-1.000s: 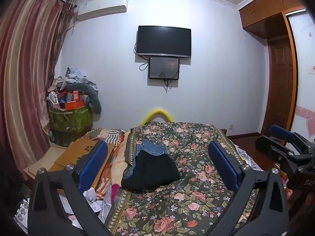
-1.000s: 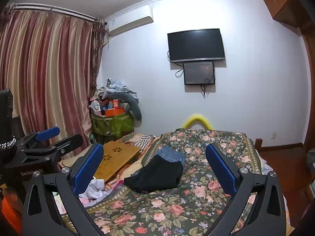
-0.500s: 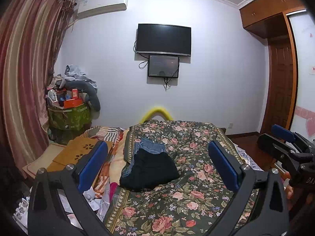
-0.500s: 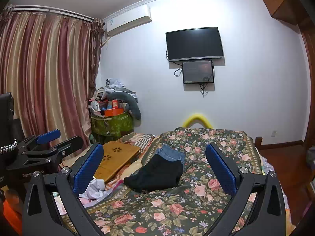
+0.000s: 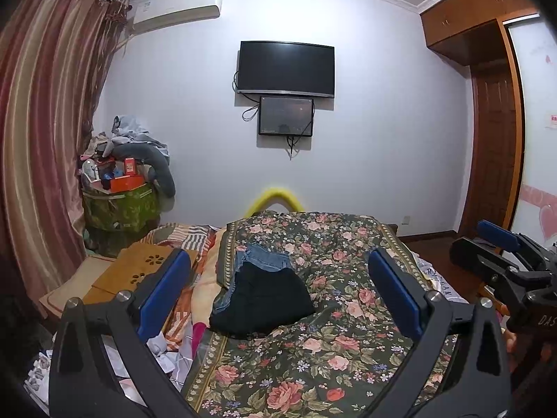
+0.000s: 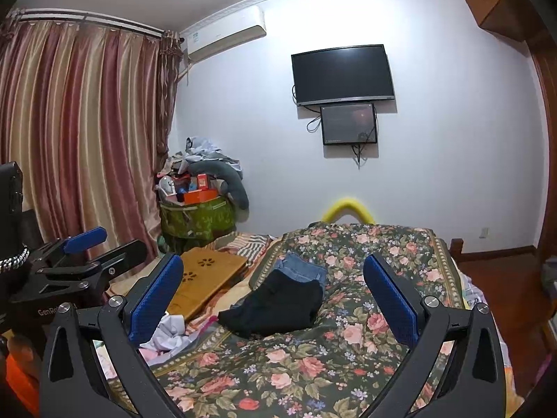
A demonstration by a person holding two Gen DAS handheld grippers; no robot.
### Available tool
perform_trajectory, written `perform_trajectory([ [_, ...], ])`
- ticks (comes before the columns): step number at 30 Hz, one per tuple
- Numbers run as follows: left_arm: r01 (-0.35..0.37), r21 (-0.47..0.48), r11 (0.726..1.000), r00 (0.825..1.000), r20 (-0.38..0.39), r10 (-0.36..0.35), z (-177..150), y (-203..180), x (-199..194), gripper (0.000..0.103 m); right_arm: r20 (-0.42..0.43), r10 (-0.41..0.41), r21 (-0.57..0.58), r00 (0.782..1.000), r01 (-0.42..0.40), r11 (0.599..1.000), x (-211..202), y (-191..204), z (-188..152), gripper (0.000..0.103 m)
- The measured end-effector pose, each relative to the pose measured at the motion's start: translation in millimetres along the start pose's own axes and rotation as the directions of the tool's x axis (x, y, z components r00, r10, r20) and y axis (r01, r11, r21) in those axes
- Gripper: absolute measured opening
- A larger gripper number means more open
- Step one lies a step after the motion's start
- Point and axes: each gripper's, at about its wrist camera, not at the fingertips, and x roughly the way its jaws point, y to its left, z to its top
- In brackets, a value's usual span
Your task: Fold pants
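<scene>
Both the left hand-held gripper [image 5: 278, 289] and right hand-held gripper [image 6: 273, 289] hang wide apart holding nothing, short of the black pants [image 5: 264, 304] bunched compactly atop jeans [image 5: 263, 259] mid-bed [image 5: 348, 313], so could be folded already or not.

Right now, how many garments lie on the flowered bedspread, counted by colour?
Black garment: 1
Blue denim garment: 1
Total: 2, the black one lying partly over the denim one on the flowered bedspread. Neither gripper touches them.
</scene>
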Motion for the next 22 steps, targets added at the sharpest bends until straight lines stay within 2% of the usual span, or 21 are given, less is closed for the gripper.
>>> perform_trajectory([
  [22,0.035,0.044,0.998,0.999,-0.014,-0.034,-4.3,-10.0,2.0,0.103,-0.009,-0.012,-0.002,1.000,0.012,1.000,0.0,-1.1,-3.0,0.103],
])
